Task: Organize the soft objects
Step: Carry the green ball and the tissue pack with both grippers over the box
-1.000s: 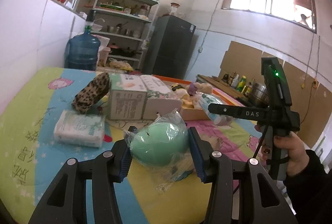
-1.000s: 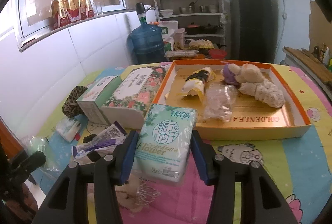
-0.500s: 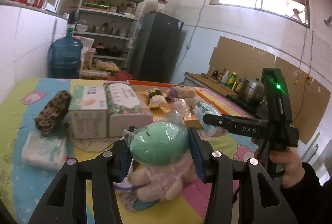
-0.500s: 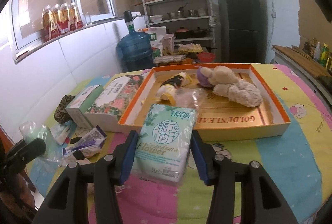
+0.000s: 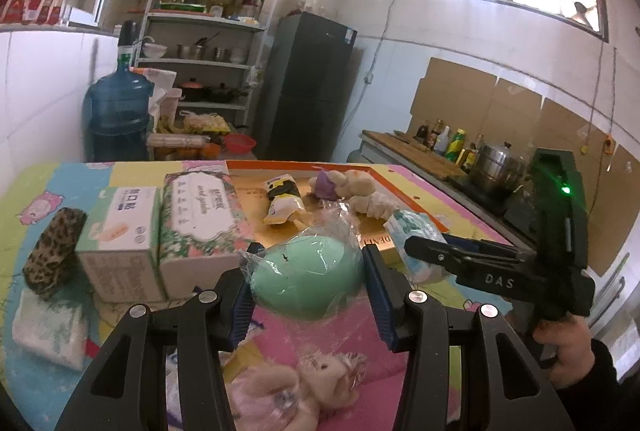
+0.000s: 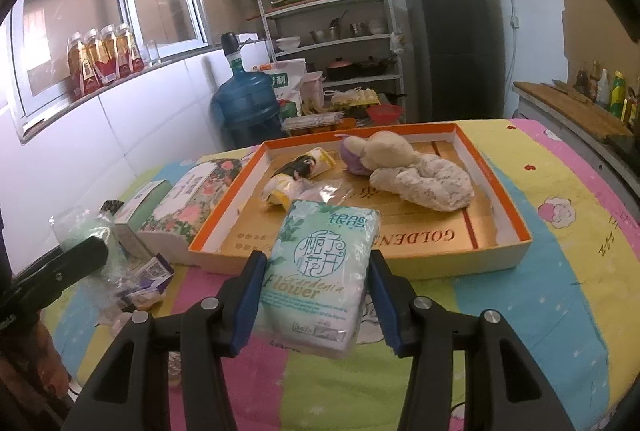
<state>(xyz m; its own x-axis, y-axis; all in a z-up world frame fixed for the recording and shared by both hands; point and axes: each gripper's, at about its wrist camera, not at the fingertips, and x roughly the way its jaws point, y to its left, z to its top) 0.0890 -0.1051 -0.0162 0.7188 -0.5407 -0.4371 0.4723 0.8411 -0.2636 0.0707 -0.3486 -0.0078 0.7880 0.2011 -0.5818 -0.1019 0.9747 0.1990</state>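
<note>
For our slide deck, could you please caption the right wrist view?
Right tongs shut on a tissue pack short of the orange tray, which holds a plush toy.

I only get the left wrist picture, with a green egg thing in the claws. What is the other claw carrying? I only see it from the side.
Observer: The right gripper is shut on a tissue pack printed "Gardenia Flower".
Operator: Is it over the orange tray yet?
Observer: It is held in front of the orange tray's near wall, not clearly over it.
Operator: Is there room in the tray?
Observer: Yes. The near right part is bare; a plush toy and a yellow packet lie toward the back.
</note>
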